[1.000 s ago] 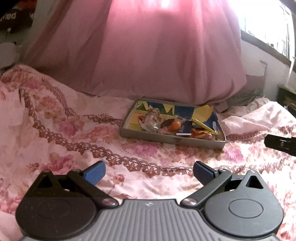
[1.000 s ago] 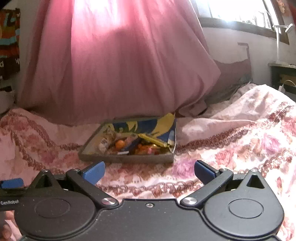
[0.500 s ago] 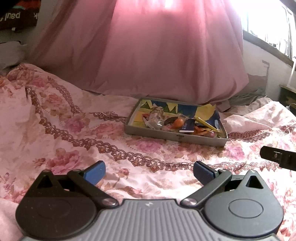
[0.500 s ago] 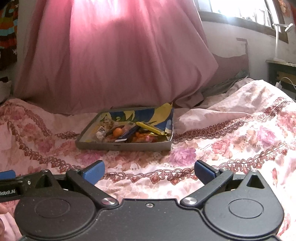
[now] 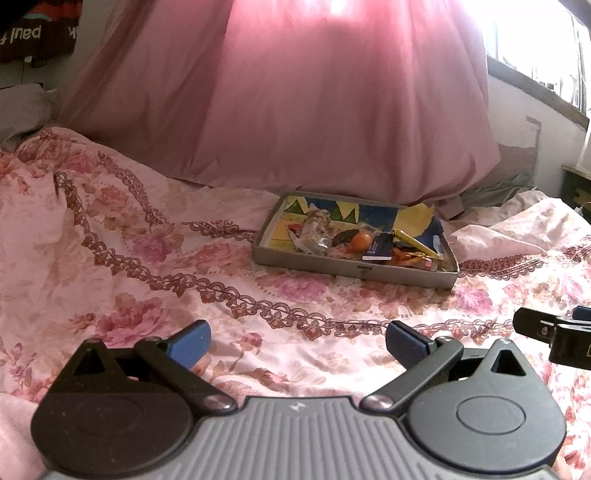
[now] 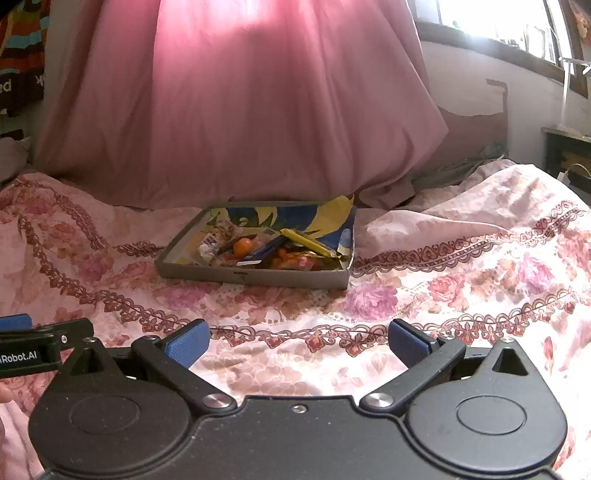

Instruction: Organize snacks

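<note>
A shallow grey tray [image 5: 354, 271] lies on the flowered bedspread, also seen in the right wrist view [image 6: 255, 277]. It holds several snacks: an orange ball [image 5: 361, 240], a dark blue packet [image 5: 378, 248], a yellow bar [image 6: 306, 242] and clear wrappers [image 5: 314, 232]. My left gripper [image 5: 297, 345] is open and empty, well short of the tray. My right gripper [image 6: 299, 341] is open and empty, also short of the tray. Each gripper's finger shows at the other view's edge.
A pink curtain [image 5: 332, 110] hangs behind the tray. The pink flowered bedspread [image 5: 129, 258] is rumpled on the left and right. A window [image 6: 498, 26] and a dark side table [image 6: 569, 147] are at the right.
Both grippers have pulled back from the tray and lifted a little; the tray looks smaller and farther. Both stay open and empty.
</note>
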`<state>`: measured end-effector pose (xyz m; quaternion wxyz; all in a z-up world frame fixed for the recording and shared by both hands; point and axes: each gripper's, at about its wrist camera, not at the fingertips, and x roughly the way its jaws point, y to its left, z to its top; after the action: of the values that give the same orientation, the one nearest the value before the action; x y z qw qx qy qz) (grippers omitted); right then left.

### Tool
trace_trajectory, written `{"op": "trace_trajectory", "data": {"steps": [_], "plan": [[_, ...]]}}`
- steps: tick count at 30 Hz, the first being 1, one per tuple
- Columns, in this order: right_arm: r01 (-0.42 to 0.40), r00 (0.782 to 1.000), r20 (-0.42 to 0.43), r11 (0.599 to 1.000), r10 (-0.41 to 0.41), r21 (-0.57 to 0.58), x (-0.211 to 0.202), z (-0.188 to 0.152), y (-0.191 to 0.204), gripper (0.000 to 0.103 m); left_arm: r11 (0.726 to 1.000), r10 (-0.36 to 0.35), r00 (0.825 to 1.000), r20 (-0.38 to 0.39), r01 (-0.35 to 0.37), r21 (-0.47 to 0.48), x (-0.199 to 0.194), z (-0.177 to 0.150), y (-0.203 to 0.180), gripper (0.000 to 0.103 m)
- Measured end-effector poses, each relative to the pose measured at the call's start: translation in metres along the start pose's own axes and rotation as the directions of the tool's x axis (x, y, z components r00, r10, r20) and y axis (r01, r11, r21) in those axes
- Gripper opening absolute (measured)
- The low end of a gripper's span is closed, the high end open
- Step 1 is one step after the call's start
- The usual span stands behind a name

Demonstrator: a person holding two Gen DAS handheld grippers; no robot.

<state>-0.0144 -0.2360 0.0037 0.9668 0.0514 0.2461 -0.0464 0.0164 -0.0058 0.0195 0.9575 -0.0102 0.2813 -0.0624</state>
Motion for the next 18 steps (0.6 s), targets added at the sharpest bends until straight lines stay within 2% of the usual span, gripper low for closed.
{"op": "trace_trajectory", "data": {"steps": [18], "plan": [[-0.008, 0.999, -0.034, 1.000, 0.008, -0.024, 0.0053, -0.0021, 0.0034, 0.102, 1.000, 0.010, 1.000, -0.013, -0.010, 0.013, 0.0039, -0.0005, 0.0007, 0.103]]}}
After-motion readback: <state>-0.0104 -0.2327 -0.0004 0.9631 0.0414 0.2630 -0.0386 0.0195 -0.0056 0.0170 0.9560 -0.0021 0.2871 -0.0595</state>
